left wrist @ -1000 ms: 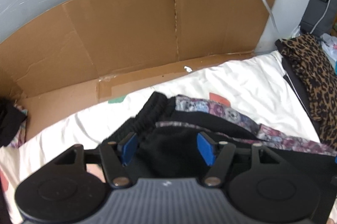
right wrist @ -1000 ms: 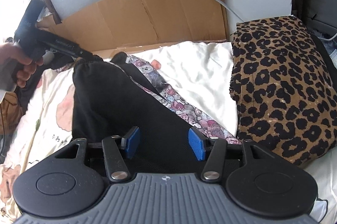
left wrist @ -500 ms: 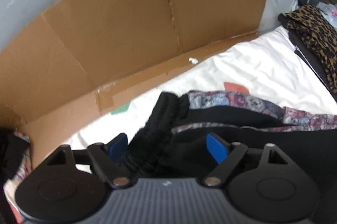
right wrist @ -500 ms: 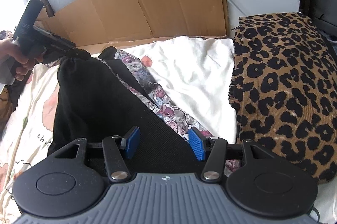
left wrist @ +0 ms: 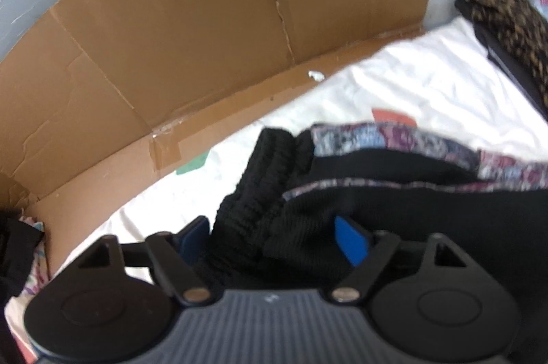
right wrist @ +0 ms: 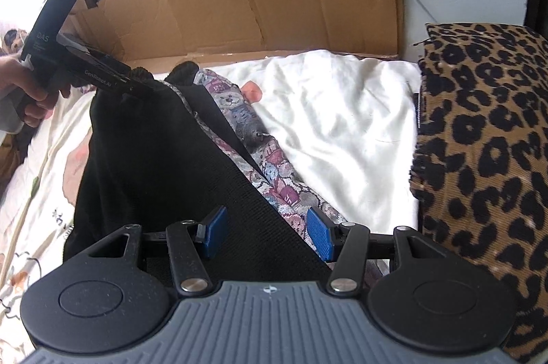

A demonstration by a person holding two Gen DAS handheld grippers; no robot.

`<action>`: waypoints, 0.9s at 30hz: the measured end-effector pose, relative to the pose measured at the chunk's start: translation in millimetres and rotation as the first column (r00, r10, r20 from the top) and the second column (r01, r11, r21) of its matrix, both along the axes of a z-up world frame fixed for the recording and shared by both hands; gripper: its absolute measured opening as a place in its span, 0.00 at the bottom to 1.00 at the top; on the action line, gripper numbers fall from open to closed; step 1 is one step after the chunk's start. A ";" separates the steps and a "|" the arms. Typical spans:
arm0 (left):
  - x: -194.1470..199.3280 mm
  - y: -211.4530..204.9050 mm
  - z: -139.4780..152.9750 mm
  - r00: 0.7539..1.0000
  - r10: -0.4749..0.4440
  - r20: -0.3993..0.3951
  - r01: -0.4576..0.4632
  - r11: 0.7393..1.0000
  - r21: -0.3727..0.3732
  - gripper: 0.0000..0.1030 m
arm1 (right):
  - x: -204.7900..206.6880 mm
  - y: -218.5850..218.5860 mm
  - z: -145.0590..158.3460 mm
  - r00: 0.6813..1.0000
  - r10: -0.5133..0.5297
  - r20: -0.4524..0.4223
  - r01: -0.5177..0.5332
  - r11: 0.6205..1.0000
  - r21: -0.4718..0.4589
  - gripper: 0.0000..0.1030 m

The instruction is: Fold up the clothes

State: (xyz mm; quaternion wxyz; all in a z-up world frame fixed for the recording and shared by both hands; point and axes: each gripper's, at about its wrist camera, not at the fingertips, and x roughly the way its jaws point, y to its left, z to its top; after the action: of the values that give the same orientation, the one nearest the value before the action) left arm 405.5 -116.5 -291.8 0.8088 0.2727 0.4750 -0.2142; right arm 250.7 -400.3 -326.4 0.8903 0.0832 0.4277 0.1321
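Left wrist view: your left gripper (left wrist: 274, 237) sits right over the gathered waistband (left wrist: 253, 192) of the black garment (left wrist: 428, 213), which lies on the white bedsheet (left wrist: 428, 89) in front of the cardboard (left wrist: 205, 31). The ribbed band rises between the jaws, running from near to far and leaning a little left. The jaws have just been closing in after a wider spread, yet the blue pads (left wrist: 349, 240) stand clear of the cloth on the right side — released, not grasping. The left pad is half hidden by fabric, so whether it touches the cloth you cannot tell.

Right wrist view: your right gripper (right wrist: 263, 232) is at the near end of the same garment, whose long axis runs from these jaws away to the far left, where the left gripper meets the waistband under your hand (right wrist: 20, 89). The black cloth and its patterned lining (right wrist: 270, 172) both pass between the jaws, but the pads stand apart from the fabric — open, nothing clenched. The leopard-print cloth (right wrist: 479, 158) lies just to the right, beside the lining's edge.

So each hand is at its own end: left nearer the waistband, right nearer the near hem. Any fold probably turns on that near-to-far-left line, and the right jaws would need to take both layers, not the leopard print.
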 end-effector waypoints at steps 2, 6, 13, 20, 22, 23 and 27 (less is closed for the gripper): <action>-2.4 0.2 -1.1 1.000 -0.012 -0.001 0.012 1.000 0.006 0.69 | 2.4 4.3 -4.1 1.000 0.004 0.018 -0.003 0.999 -0.053 0.55; -5.2 -0.5 -2.6 1.000 -0.013 0.007 0.013 0.999 0.036 0.55 | 9.0 4.6 -14.5 1.000 0.015 -0.001 -0.015 0.998 -0.053 0.51; -9.6 -1.1 10.5 0.999 -0.032 0.028 0.031 0.999 0.038 0.42 | 9.6 4.2 -27.8 0.998 0.049 -0.036 -0.053 0.993 -0.102 0.50; -14.9 -13.3 34.9 0.995 -0.048 0.090 0.046 0.999 0.020 0.40 | 5.8 -4.4 -21.5 0.999 0.023 -0.025 -0.025 0.995 -0.097 0.02; -15.7 -16.9 41.9 0.993 -0.048 0.110 0.048 0.999 0.001 0.40 | 1.6 -10.5 -14.1 1.000 0.007 -0.005 -0.008 0.997 -0.079 0.02; -15.5 -18.6 44.5 0.992 -0.046 0.120 0.048 0.999 -0.008 0.40 | -0.9 -13.0 -10.6 1.000 0.002 0.005 -0.001 0.997 -0.075 0.01; -10.8 -25.6 46.7 0.991 -0.034 0.127 0.038 0.999 -0.024 0.40 | -6.6 -20.3 -3.4 1.000 -0.017 0.024 0.018 0.998 -0.060 0.01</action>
State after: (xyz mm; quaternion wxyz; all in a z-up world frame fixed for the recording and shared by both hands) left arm 394.7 -142.1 -245.1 0.8370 0.2835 0.4146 -0.2172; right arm 244.1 -420.6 -329.9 0.8985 0.0584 0.4204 0.1122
